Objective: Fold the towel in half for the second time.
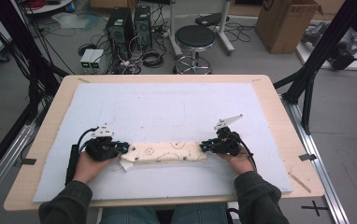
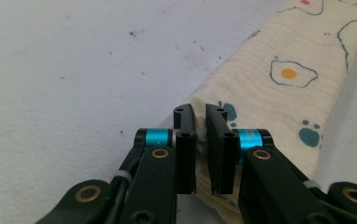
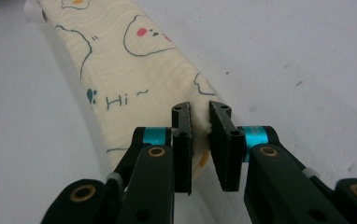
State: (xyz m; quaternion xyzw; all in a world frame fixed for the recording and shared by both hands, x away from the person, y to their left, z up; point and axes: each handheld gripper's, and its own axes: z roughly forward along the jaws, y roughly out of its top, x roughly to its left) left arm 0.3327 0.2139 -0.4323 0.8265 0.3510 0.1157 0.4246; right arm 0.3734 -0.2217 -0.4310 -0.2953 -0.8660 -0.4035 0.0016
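Cream cloth [image 1: 169, 151] between both pinching tongs

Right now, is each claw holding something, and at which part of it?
Yes. Both hold the folded cream cloth with the printed pattern. The left claw pinches its left end, the right claw pinches its right end. The cloth lies stretched between them on the white mat.

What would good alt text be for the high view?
A person at a table pinches a long folded cream cloth at its two ends, with the left gripper and the right gripper, on a white mat. A black stool stands beyond the table.
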